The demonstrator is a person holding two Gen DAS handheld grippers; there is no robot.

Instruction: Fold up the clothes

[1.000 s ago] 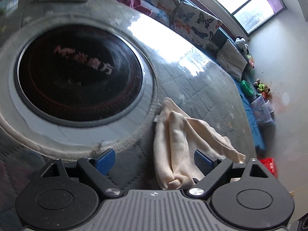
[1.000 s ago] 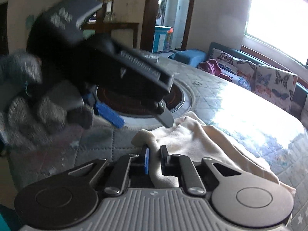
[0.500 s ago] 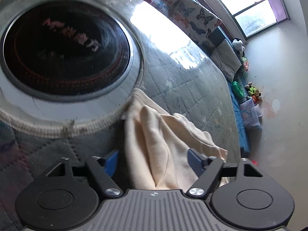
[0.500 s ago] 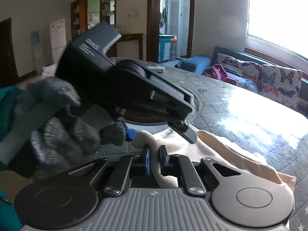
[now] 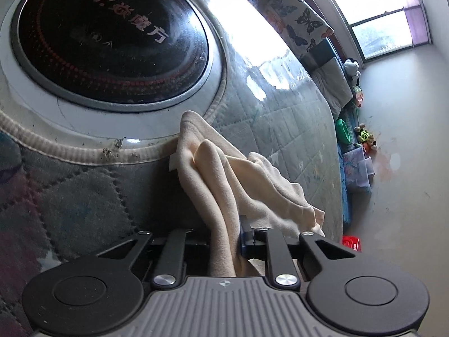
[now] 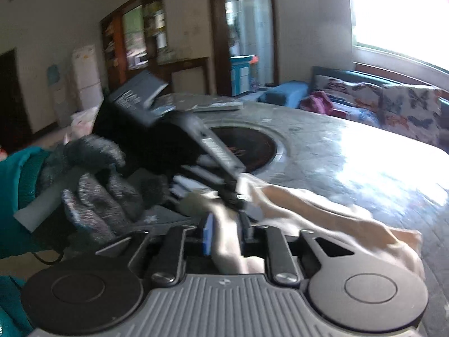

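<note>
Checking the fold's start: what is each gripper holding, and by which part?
Both grip the cream cloth at its bunched near edge: the left gripper is closing on a fold, the right gripper is opening around one.

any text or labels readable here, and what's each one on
"Mr." followed by three Chinese characters, the last two reading "魔方": printed in pink on the black glass cooktop set into the table.
White print on the grey block atop the left claw's housing: too blurred to read.
White label strip along that housing's side: too blurred to read.
Nothing else legible.
</note>
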